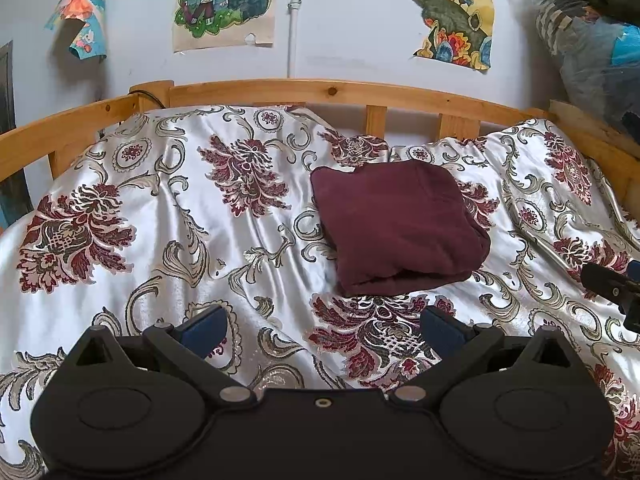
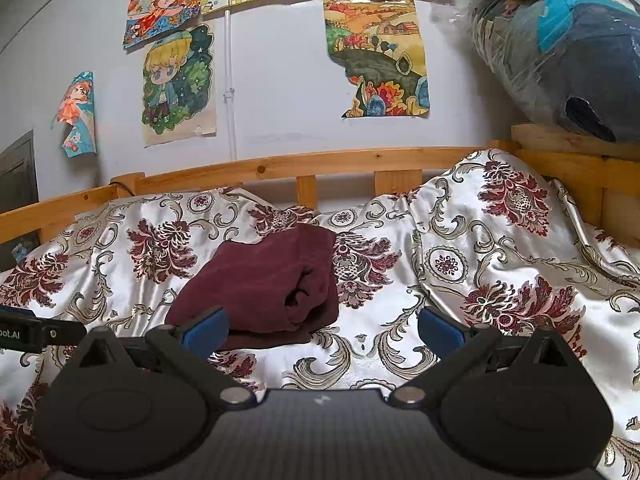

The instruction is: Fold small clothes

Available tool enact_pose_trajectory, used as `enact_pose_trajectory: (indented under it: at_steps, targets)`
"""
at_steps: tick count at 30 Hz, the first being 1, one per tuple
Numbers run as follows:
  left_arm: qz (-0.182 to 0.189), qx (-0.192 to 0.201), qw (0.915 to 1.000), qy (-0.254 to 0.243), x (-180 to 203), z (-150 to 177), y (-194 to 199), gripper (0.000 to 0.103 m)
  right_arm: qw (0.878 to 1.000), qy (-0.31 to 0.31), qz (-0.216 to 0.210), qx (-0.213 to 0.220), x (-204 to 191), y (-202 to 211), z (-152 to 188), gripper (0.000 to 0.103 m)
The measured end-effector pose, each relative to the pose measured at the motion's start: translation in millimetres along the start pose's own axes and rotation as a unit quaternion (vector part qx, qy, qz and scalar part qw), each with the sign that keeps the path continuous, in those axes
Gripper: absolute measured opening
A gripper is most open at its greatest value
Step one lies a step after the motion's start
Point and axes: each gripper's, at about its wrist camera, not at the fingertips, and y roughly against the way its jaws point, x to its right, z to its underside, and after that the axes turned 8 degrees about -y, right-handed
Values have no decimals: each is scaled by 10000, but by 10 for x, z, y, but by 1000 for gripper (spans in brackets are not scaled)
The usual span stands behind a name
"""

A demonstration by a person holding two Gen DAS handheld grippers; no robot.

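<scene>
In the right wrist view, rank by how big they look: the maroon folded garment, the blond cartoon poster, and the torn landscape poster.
1. Maroon folded garment, largest, though it lies nearer the camera.
2 and 3. Blond cartoon poster and torn landscape poster look about alike; I won't rank them.

left gripper (image 1: 322, 330): matte black body, blue pads, silver pivot screws | right gripper (image 2: 322, 330): same, carbon-weave centre plate

Left wrist view: low over the bed cover (image 1: 160, 240), looking at the wall.
Right wrist view: same way, lower, further right.
Both see: dark red folded cloth (image 1: 396, 228) (image 2: 264, 284), wooden rail (image 1: 320, 92).
</scene>
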Motion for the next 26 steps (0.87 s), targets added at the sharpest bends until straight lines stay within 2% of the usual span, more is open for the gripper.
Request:
enact_pose_trajectory:
  at_steps: [8,26]
  targets:
    - [-329,-191,9992,-98,10,-4,-11,102,10000,-5,7,-22,-5,-2,3,103]
    - [-205,-243,9994,-123,3,-25,-5,102,9999,-35,22,-159,-35,-38,39,103]
